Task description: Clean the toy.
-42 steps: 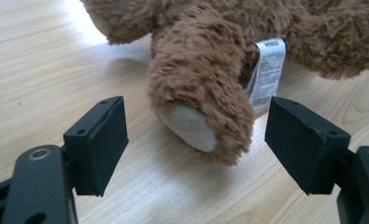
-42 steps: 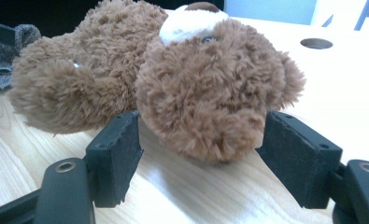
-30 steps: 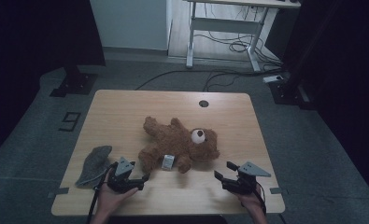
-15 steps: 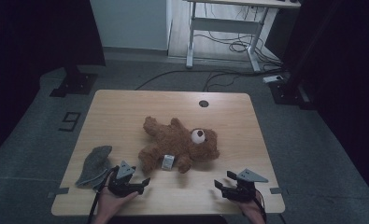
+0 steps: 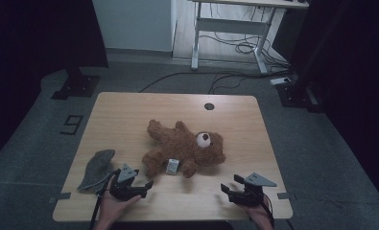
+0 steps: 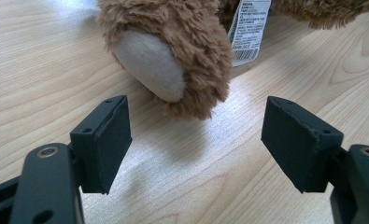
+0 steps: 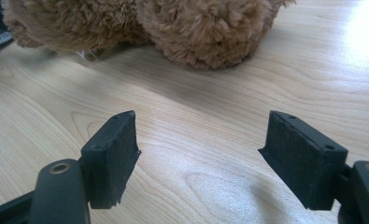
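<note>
A brown teddy bear (image 5: 184,148) lies on its back in the middle of the wooden table (image 5: 129,115), head to the right, with a white label (image 5: 172,166) by its leg. My left gripper (image 5: 146,184) rests near the front edge, open, its jaws toward the bear's near leg. In the left gripper view (image 6: 196,140) the bear's cream-soled foot (image 6: 149,65) and the label (image 6: 250,28) lie just beyond the jaws, untouched. My right gripper (image 5: 228,187) is open at the front right, empty. In the right gripper view (image 7: 201,149) the bear's fur (image 7: 205,28) is a short way ahead.
A grey cloth (image 5: 97,168) lies at the table's front left, beside my left hand. A round cable hole (image 5: 209,106) sits near the far edge. Beyond the table stand a metal desk frame (image 5: 225,28) with cables on the floor and a black stand base (image 5: 76,84).
My right gripper has drifted slightly toward the table's near edge. The left gripper, the bear and the cloth stay where they were.
</note>
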The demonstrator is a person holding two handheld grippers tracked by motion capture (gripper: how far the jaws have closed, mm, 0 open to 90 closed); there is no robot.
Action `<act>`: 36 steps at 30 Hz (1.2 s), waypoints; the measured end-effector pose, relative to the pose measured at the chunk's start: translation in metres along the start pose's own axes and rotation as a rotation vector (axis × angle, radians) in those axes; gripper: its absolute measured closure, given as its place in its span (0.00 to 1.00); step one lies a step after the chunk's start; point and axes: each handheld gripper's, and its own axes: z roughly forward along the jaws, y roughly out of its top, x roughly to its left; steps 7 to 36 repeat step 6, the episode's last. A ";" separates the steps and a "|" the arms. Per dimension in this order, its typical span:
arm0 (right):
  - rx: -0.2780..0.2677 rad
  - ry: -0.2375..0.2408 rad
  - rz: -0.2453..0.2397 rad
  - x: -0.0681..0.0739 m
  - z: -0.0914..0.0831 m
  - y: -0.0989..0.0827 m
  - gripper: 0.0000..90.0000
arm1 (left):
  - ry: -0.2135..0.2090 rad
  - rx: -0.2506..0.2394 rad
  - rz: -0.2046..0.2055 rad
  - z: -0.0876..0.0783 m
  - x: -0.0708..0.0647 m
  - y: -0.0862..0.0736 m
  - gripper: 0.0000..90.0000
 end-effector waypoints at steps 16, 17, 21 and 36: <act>-0.012 -0.001 0.006 -0.001 -0.002 0.002 0.26 | -0.003 -0.004 0.007 -0.001 -0.002 0.001 0.27; -0.012 -0.001 0.006 -0.001 -0.002 0.002 0.26 | -0.003 -0.004 0.007 -0.001 -0.002 0.001 0.27; -0.012 -0.001 0.006 -0.001 -0.002 0.002 0.26 | -0.003 -0.004 0.007 -0.001 -0.002 0.001 0.27; -0.012 -0.001 0.006 -0.001 -0.002 0.002 0.26 | -0.003 -0.004 0.007 -0.001 -0.002 0.001 0.27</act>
